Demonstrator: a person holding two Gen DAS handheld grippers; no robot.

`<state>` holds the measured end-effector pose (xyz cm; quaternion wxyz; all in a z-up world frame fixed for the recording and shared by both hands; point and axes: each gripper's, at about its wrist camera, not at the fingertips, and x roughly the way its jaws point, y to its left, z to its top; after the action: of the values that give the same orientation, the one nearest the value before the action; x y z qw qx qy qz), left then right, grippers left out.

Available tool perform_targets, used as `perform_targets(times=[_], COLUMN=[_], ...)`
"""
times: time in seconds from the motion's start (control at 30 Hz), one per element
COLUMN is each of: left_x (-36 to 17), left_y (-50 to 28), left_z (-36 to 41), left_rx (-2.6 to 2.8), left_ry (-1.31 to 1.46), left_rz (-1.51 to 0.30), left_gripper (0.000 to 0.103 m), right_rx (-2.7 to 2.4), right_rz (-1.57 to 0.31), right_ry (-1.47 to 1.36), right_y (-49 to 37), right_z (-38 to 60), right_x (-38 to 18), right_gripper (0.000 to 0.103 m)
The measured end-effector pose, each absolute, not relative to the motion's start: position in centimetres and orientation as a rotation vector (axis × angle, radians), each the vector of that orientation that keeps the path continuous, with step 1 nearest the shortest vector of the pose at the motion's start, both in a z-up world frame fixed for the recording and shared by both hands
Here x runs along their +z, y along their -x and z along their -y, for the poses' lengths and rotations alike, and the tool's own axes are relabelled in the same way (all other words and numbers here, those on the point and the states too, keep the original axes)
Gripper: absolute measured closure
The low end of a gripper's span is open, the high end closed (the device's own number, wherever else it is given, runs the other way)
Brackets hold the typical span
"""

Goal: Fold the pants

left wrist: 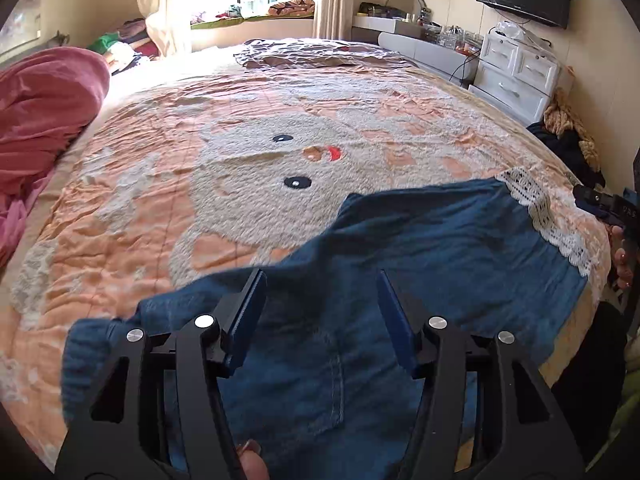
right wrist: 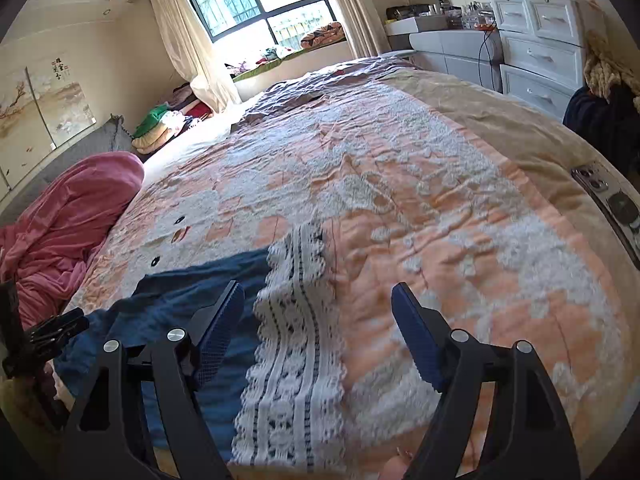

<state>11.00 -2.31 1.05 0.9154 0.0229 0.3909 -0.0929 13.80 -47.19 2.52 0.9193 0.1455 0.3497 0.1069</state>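
Observation:
Blue denim pants (left wrist: 440, 248) lie flat on the bed near its front edge, with a white lace hem (left wrist: 540, 216) at their right end. My left gripper (left wrist: 320, 280) hovers over the middle of the pants, open, with nothing pinched between its blue pads. In the right wrist view the lace hem (right wrist: 296, 340) runs down the centre, with the blue cloth (right wrist: 180, 304) to its left. My right gripper (right wrist: 319, 292) stands wide open above the hem, its left finger over the denim and its right finger over the quilt.
An orange and white quilt (left wrist: 240, 160) with a bear pattern covers the bed. A pink blanket (left wrist: 44, 112) is heaped along the left side. A phone (right wrist: 612, 204) lies at the bed's right edge. White drawers (left wrist: 516, 76) and dark clothes (left wrist: 568, 148) stand beyond it.

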Motion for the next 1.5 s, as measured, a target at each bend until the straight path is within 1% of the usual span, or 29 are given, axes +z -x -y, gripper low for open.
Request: perform_targets(times=[0.13, 0.2, 0.4, 0.53, 0.6, 0.77, 0.83, 0.9, 1.0, 1.07, 1.2, 1.3, 1.43, 1.47, 1.5], left_x=[0.7, 0.7, 0.7, 1.6, 1.9, 1.0, -0.1, -1.2, -2.6, -3.0, -3.2, -3.2, -3.3, -3.3, -3.2], left_y=[-7.3, -5.9, -3.0, -2.1, -2.2, -3.6, -3.7, -3.9, -4.3, -4.5, -4.5, -4.4, -4.2, -4.2, -4.2], left_z=[1.2, 0.7, -0.2, 0.2, 1.0, 3.5, 3.8, 3.6, 2.9, 2.2, 1.4, 1.1, 0.9, 0.9, 0.9], left_rx=[-0.169, -0.151, -0.117, -0.129, -0.144, -0.150, -0.091, -0.069, -0.026, -0.039, -0.054, -0.060, -0.063, -0.063, -0.062], left_ry=[-0.050, -0.072, -0.115, -0.106, -0.115, -0.193, -0.270, -0.293, -0.309, -0.260, -0.190, -0.174, -0.164, -0.160, -0.156], left_rz=[-0.804, -0.802, -0.810, -0.782, -0.770, -0.769, -0.770, -0.789, -0.829, -0.851, -0.869, -0.870, -0.872, -0.873, -0.873], left_gripper=[0.050, 0.047, 0.044, 0.042, 0.042, 0.041, 0.041, 0.041, 0.041, 0.041, 0.040, 0.040, 0.039, 0.039, 0.039], right_rx=[0.206, 0.219, 0.201, 0.181, 0.169, 0.167, 0.168, 0.150, 0.156, 0.184, 0.187, 0.169, 0.168, 0.174, 0.186], right_rz=[-0.772, -0.799, -0.848, -0.907, -0.905, -0.904, -0.895, -0.894, -0.892, -0.895, -0.906, -0.912, -0.916, -0.918, -0.914], right_ry=[-0.332, -0.337, -0.299, -0.297, -0.308, -0.433, -0.470, -0.464, -0.453, -0.449, -0.402, -0.484, -0.462, -0.453, -0.446], right_y=[-11.2, -10.5, -9.2, -9.0, -8.9, -9.0, -8.9, -8.8, -8.8, -8.9, -9.2, -9.3, -9.1, -9.2, -9.4], right_z=[46.8, 46.2, 44.4, 43.8, 43.8, 44.6, 45.0, 45.2, 45.0, 44.4, 43.1, 44.0, 43.6, 43.3, 43.1], right_x=[1.5, 1.2, 0.3, -0.9, -1.2, -1.4, -1.4, -1.3, -1.2, -1.3, -1.6, -1.9, -1.6, -1.6, -1.6], right_gripper=[0.028, 0.028, 0.028, 0.028, 0.028, 0.027, 0.030, 0.049, 0.057, 0.064, 0.064, 0.062, 0.061, 0.065, 0.076])
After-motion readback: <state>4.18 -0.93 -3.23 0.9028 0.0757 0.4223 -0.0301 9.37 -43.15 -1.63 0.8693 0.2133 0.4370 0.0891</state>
